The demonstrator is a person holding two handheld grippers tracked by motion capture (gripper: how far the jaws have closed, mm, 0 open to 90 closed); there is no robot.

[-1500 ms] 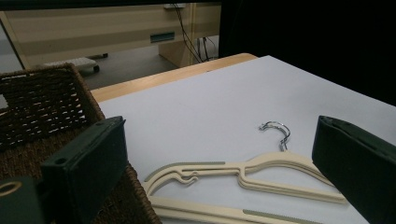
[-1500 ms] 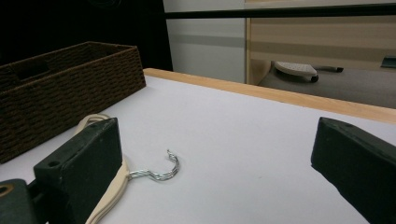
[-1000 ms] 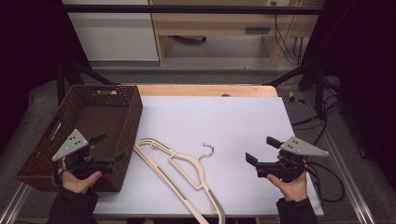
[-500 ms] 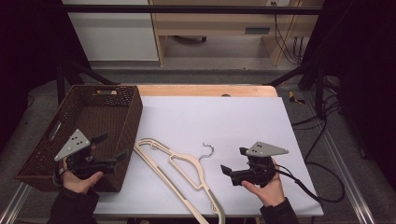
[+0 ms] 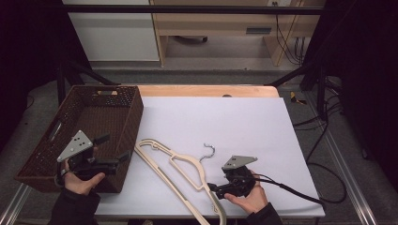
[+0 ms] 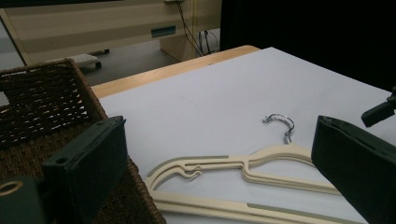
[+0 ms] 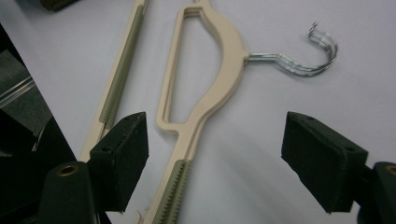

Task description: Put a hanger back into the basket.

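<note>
Here the right hand-held gripper is sitting low in the lower middle of the high view, held from below by the right hand, its jaws pointing left toward the hanger. The jaws have just been closing, yet they are standing apart and pressing on nothing. In the right gripper view the two black pads are flanking one cream arm of the hanger with a gap on each side, so the arm is lying between them but ungripped.

The hanger is lying flat on the white worktop, running from left of centre down to the bottom edge of the high view. It is looking like several cream hangers stacked together, with grey ribbed strips along the arms. The metal hook is curling up just above the right hand-held gripper, near the centre of the frame.

Further left, the left hand-held gripper is hovering over the near right corner of the basket, held by the left hand, its jaws spread wide and empty. In the left gripper view the hanger is showing between the jaws, farther off on the worktop. The basket, dark brown and woven, is occupying the left side of the high view, beside the hanger's upper end.
</note>
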